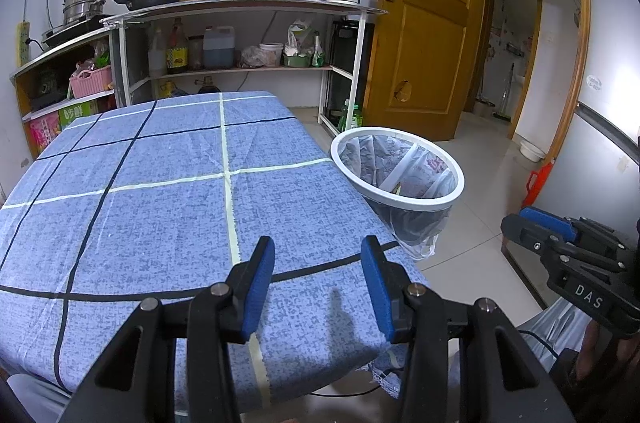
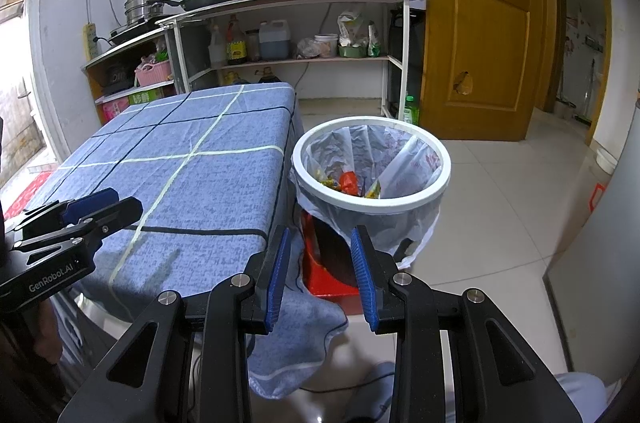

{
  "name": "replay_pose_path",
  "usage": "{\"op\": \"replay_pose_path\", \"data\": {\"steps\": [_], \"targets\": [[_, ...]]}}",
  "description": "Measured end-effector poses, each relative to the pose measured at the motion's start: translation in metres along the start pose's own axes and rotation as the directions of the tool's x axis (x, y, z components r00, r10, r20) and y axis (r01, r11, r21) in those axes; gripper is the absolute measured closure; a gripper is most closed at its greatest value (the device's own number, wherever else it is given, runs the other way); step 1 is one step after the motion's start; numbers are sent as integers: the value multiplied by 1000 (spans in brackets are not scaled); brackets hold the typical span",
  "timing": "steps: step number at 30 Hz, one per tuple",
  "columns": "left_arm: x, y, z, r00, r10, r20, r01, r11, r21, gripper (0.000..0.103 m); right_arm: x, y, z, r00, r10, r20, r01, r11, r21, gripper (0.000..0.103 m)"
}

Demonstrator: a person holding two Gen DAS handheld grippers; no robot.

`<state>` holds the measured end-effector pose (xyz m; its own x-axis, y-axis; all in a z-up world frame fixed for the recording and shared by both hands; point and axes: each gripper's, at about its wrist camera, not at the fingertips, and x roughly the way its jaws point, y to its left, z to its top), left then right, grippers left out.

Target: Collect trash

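With wrappers [image 2: 347,182] lying in the lined bin [image 2: 424,197] beside the tabletop [image 1: 168,207], I hold both hand-held grippers, left [image 1: 318,287] and right [image 2: 322,275], released and empty.

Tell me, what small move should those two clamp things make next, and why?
Probably none beyond drawing back: both the left gripper and the right gripper stand open and empty, the blue tablecloth shows no litter, and colourful wrappers already lie inside the white bin.

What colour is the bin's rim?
White; the bin rim shows best in the right wrist view.
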<state>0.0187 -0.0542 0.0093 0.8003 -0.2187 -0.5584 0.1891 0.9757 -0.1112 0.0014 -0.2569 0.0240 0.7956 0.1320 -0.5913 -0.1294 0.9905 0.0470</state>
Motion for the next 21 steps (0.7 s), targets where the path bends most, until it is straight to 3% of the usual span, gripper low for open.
{"op": "replay_pose_path", "data": {"steps": [21], "targets": [[0,-4,3,1000,2,3,-2,1000,15,56,1,-1,0,1000,1,-1,-1,1000,0,71]]}}
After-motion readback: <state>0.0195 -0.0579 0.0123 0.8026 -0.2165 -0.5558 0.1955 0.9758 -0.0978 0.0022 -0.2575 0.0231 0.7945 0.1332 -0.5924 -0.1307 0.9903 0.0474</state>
